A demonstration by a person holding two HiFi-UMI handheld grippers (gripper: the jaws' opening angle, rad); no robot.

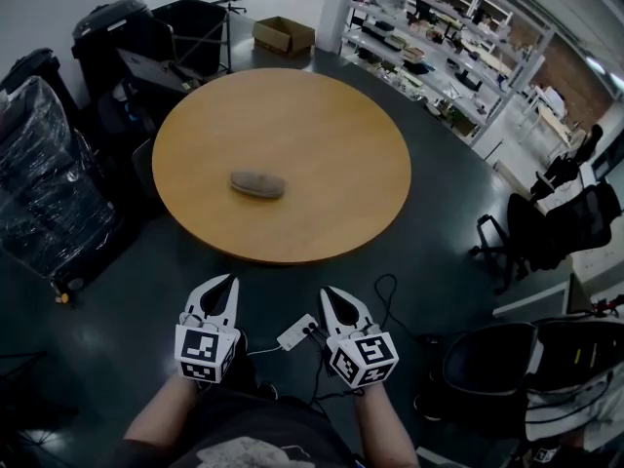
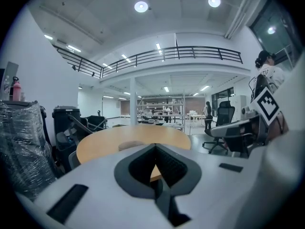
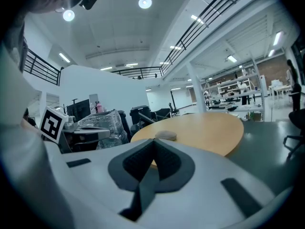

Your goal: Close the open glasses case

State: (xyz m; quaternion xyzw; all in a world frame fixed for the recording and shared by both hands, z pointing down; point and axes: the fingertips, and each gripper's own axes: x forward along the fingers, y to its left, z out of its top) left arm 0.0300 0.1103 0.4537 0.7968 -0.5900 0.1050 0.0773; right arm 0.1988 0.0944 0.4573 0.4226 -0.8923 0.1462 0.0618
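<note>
A grey oval glasses case [image 1: 257, 184] lies left of centre on the round wooden table [image 1: 331, 154]. From here it looks like one low closed lump; I cannot make out a raised lid. Both grippers hang near the person's body, short of the table's near edge and well away from the case. My left gripper [image 1: 230, 281] is shut, tips together, with nothing in it. Likewise empty and shut is my right gripper [image 1: 326, 292]. The left gripper view shows the case [image 2: 131, 145] beyond the closed tips [image 2: 155, 146]. In the right gripper view the case [image 3: 166, 135] lies past that gripper's tips [image 3: 154, 141].
A white power strip [image 1: 296, 332] with cables lies on the dark floor between the grippers. A plastic-wrapped pallet [image 1: 44, 178] and black bins [image 1: 122, 37] stand left of the table. Office chairs [image 1: 546, 227] are at the right, a cardboard box [image 1: 283, 35] beyond the table.
</note>
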